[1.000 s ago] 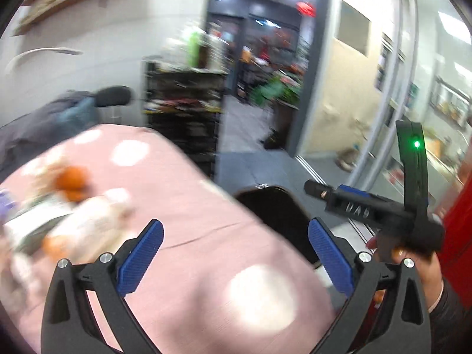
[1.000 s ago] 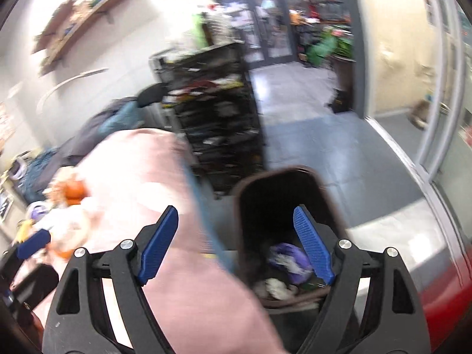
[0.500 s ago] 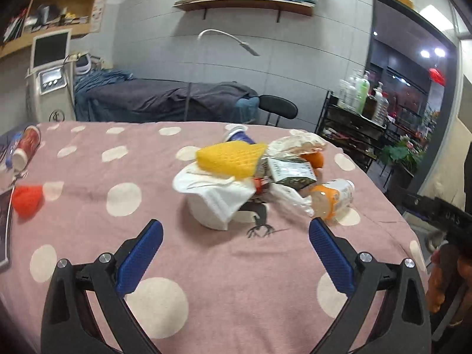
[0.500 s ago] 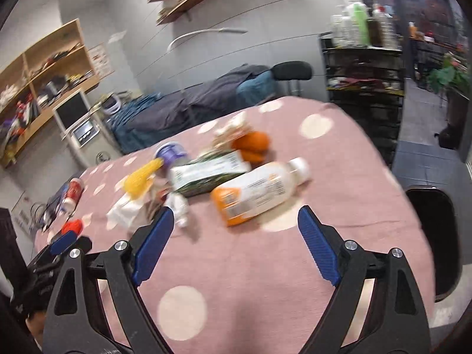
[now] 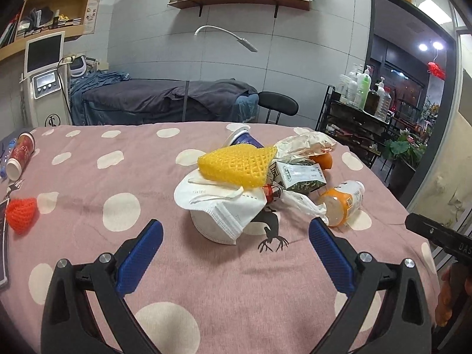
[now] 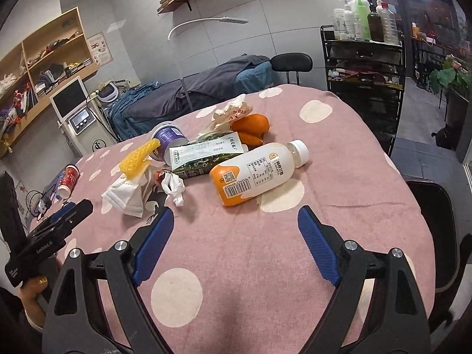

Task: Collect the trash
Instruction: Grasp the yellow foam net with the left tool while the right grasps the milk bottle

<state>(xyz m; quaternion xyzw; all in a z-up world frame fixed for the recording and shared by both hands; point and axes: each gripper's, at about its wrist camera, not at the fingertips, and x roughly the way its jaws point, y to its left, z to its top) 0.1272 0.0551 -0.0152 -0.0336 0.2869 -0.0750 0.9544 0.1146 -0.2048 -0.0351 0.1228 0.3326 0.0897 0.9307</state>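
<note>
A heap of trash lies mid-table on the pink dotted cloth (image 5: 236, 283): a yellow foam net (image 5: 236, 162) on white face masks (image 5: 224, 203), a green-white carton (image 5: 298, 177), a crumpled white bag (image 5: 301, 203) and an orange-white bottle (image 5: 342, 203). My left gripper (image 5: 233, 250) hovers open just short of the masks, nothing between its fingers. In the right wrist view the bottle (image 6: 256, 174) lies on its side ahead of my open, empty right gripper (image 6: 233, 230). Behind it lie the carton (image 6: 206, 153), a purple tub (image 6: 171, 138) and orange peel (image 6: 250, 126).
A dark trash bin (image 6: 433, 224) stands off the table's right edge. A red paper cup (image 5: 20, 153) and red foam net (image 5: 22, 214) lie at the far left. A black shelf trolley (image 6: 362, 67), chair (image 5: 277, 106) and treatment bed (image 5: 165, 100) stand beyond.
Both grippers have swung from the bin at the table's right edge back round to face the trash heap, then held still over the last half second.
</note>
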